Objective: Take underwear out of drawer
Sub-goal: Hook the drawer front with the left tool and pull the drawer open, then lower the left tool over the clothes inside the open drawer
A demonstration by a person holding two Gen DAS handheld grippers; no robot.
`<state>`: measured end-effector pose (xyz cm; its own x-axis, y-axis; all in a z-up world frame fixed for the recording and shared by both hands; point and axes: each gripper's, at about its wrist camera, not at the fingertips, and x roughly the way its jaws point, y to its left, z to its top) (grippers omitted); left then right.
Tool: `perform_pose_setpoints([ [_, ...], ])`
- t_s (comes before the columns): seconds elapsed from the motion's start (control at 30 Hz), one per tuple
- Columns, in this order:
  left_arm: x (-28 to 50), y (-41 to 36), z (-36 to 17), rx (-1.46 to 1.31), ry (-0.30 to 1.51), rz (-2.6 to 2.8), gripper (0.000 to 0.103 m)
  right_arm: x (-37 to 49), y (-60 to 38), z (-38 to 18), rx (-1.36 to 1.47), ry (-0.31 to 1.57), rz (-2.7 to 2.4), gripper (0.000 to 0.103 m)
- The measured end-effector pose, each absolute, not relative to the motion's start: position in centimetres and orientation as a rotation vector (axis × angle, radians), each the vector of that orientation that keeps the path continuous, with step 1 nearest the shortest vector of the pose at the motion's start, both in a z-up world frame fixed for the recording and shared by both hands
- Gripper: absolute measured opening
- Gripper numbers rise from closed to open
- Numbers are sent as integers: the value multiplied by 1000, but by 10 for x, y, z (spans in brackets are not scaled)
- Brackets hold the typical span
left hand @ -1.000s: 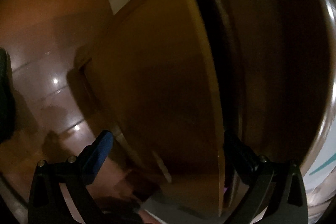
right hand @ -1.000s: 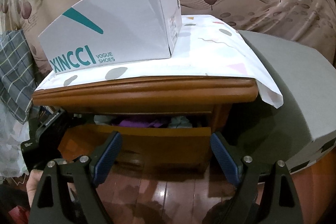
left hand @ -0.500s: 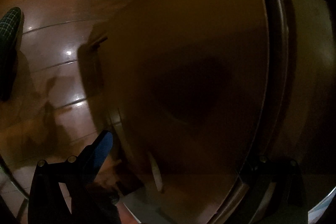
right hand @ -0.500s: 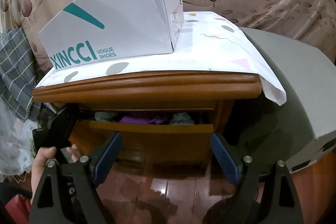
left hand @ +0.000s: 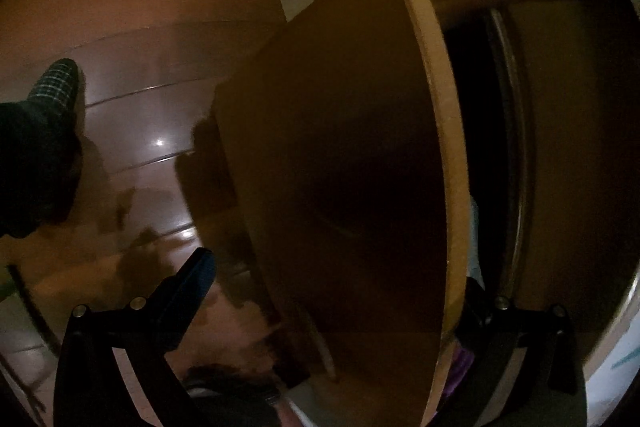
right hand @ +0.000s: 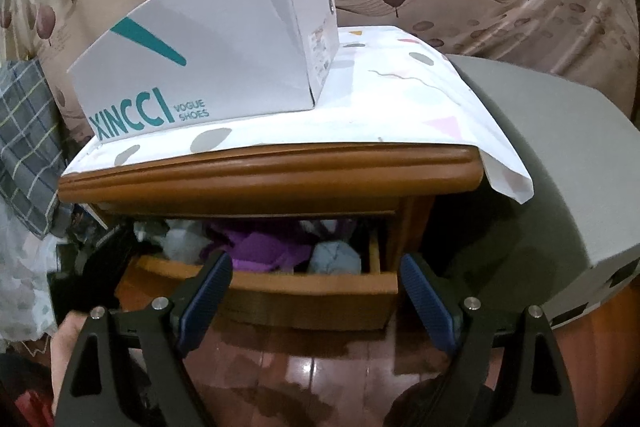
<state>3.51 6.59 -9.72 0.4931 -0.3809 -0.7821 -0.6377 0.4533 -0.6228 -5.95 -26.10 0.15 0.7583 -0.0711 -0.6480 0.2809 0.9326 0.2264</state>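
The wooden drawer (right hand: 320, 293) of a bedside cabinet stands pulled out. Inside lie purple underwear (right hand: 260, 247), a light blue rolled piece (right hand: 334, 259) and pale pieces at the left. My right gripper (right hand: 314, 293) is open and empty, in front of the drawer, apart from it. My left gripper (left hand: 336, 291) is open with its jaws straddling the drawer front (left hand: 344, 163): one finger outside, the other inside the drawer in the dark. It shows at the drawer's left end in the right wrist view (right hand: 100, 267), held by a hand.
A white XINCCI shoe box (right hand: 208, 67) sits on a patterned cloth (right hand: 400, 99) on the cabinet top. A grey box (right hand: 560, 167) stands at the right, plaid fabric (right hand: 24, 147) hangs at the left. Glossy wooden floor (left hand: 120, 107) lies below, with a slippered foot (left hand: 52, 95).
The drawer has slid further out, pulled by the left gripper; more of the underwear inside now shows. The right gripper stayed open, hovering in front.
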Motion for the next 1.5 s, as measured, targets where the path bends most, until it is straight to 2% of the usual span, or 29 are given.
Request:
perform_pose_setpoints([
  [1.1,-53,101,-88,-983,1190,212,103,-64,-270,6,302,657,-246,88],
  [1.37,-61,110,-92,-1045,1240,169,103,-62,-266,5,301,669,-236,88],
  [1.5,-52,100,-71,-885,1203,170,103,-60,-267,2,305,684,-234,88],
])
